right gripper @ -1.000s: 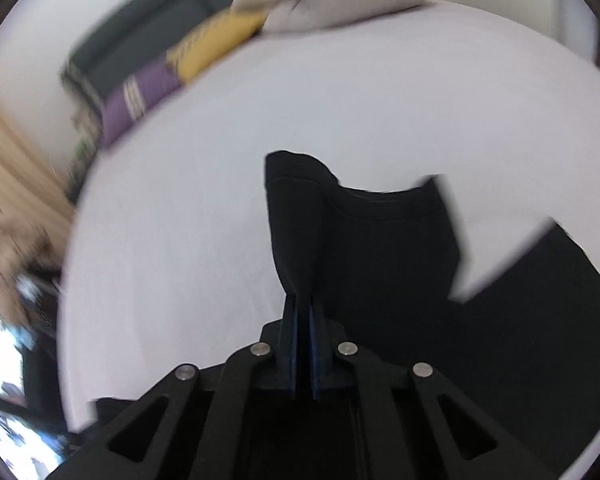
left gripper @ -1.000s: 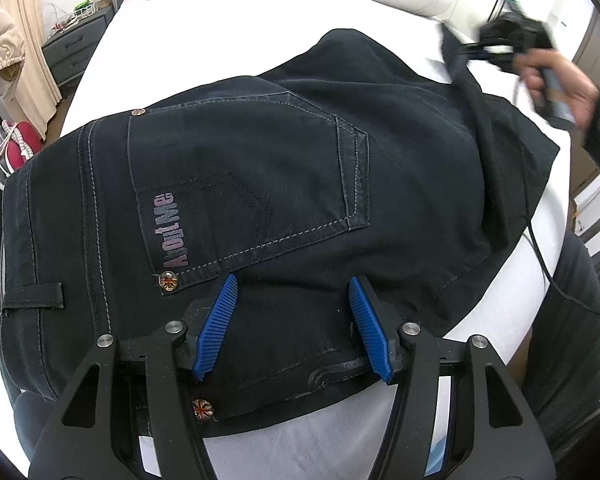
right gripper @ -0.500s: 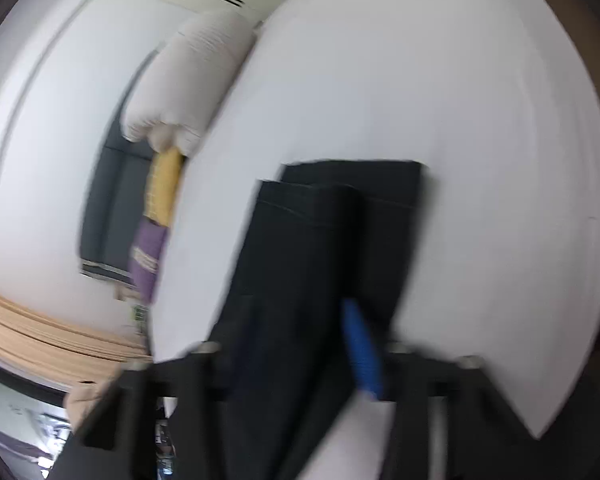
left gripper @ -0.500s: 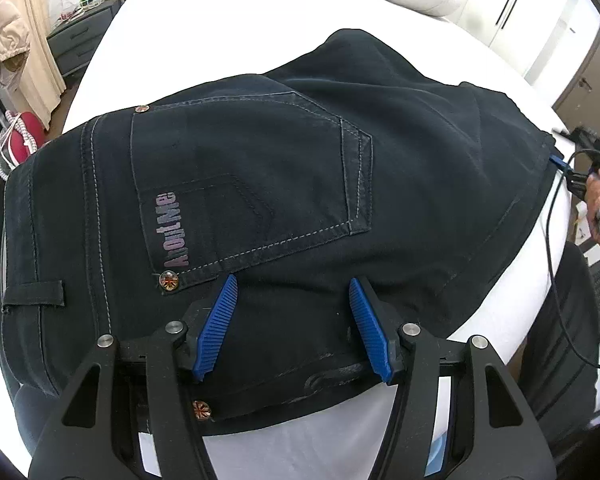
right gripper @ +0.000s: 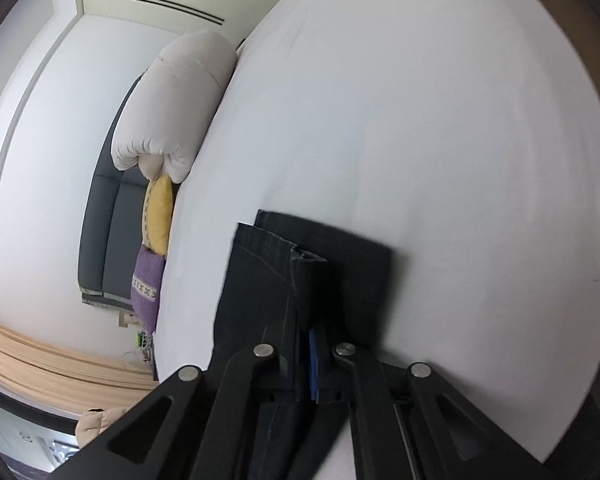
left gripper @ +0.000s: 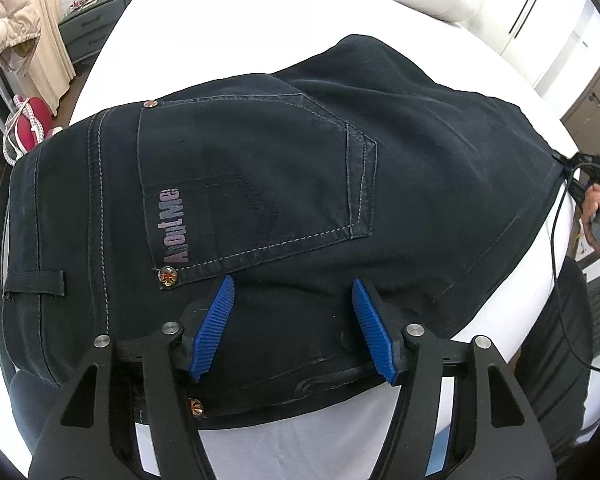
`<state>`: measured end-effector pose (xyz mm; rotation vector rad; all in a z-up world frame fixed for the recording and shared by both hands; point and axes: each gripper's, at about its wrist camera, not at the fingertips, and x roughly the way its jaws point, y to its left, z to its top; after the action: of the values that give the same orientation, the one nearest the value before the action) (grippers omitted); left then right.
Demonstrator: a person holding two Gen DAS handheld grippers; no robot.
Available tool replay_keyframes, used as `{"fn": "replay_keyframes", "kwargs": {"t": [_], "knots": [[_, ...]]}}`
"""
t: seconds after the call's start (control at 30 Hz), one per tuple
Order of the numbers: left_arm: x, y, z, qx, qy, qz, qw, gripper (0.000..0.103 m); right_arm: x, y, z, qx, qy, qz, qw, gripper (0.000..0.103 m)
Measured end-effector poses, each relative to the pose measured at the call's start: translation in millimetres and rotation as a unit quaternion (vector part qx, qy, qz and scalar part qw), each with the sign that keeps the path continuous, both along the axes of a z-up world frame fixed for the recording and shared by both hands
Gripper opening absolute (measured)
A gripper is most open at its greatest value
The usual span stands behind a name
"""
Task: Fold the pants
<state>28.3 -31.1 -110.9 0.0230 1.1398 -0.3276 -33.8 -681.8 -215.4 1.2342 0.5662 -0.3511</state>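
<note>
Dark denim pants lie on the white bed, back pocket up, waistband to the left. My left gripper is open, its blue pads hovering over the seat near the bed's front edge. My right gripper shows at the far right of the left wrist view, at the pants' right edge. In the right wrist view the right gripper is shut on the pants' leg hems, which lie flat on the sheet.
A rolled white duvet, yellow pillow and purple pillow lie at the bed's head. A grey nightstand and a red bag stand left of the bed. The person's legs are at the right.
My right gripper has carried the leg hems from high up at the far right down to the bed's right edge, laying the legs flat. My left gripper has stayed open in place.
</note>
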Motion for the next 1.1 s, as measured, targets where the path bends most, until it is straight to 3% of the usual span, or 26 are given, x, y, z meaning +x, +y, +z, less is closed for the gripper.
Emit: {"fn": "replay_keyframes", "kwargs": {"t": [0.43,0.6,0.8,0.9,0.97,1.0,1.03,1.1], "knots": [[-2,-2,0,0.002,0.000,-0.006,1.0000,0.062,-17,-3,10,-0.016,0.017,-0.018,1.000,0.004],[-3,0,-1,0.002,-0.001,-0.012,0.9999,0.062,-11,-12,-8,-0.004,0.027,-0.006,1.000,0.002],[-10,12,4,-0.007,-0.002,-0.004,1.0000,0.062,-15,-12,-8,0.001,0.022,-0.025,0.999,0.002],[-17,15,5,-0.010,-0.009,-0.002,0.9999,0.062,-14,-11,-7,-0.016,0.022,0.000,1.000,0.001],[-20,15,5,-0.015,-0.014,0.004,0.9998,0.062,-20,-14,-4,-0.003,0.023,0.012,1.000,0.006],[-21,16,5,-0.016,-0.016,0.007,0.9997,0.062,-27,-13,4,-0.009,0.028,0.013,0.999,0.015],[-22,16,4,-0.017,-0.017,0.008,0.9997,0.063,-33,-8,17,-0.035,0.042,0.013,0.998,0.032],[-25,17,4,-0.021,-0.021,0.009,0.9995,0.063,-47,10,43,-0.087,0.054,0.033,0.994,0.036]]}}
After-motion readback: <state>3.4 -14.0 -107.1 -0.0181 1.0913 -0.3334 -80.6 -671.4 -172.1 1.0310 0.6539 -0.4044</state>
